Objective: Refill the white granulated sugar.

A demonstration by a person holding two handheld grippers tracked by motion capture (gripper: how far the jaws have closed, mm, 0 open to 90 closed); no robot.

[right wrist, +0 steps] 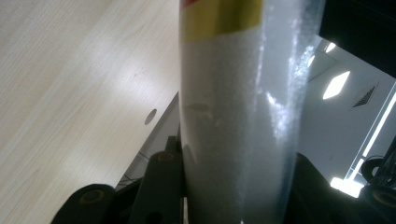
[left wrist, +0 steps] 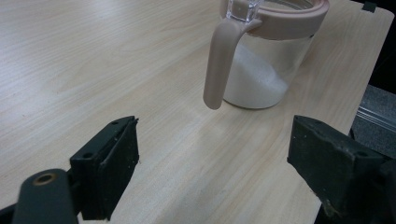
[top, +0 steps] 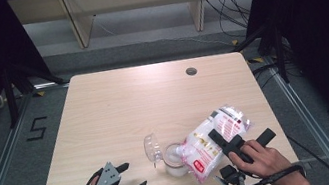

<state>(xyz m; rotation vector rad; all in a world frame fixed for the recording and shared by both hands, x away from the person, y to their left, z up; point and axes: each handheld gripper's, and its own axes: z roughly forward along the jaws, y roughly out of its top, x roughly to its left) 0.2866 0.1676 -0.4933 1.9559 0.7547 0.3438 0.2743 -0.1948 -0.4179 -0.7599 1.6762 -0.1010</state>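
Two grippers are working: we are clamping the tilted bag of white granules in the right gripper over the part-filled jar, pouring unfinished, while the left gripper is waiting open beside the jar.

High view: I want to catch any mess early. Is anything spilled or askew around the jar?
No spill shows on the table. The bag, clamped in the right gripper, lies tilted with its mouth over the jar, whose clear lid stands flipped open.
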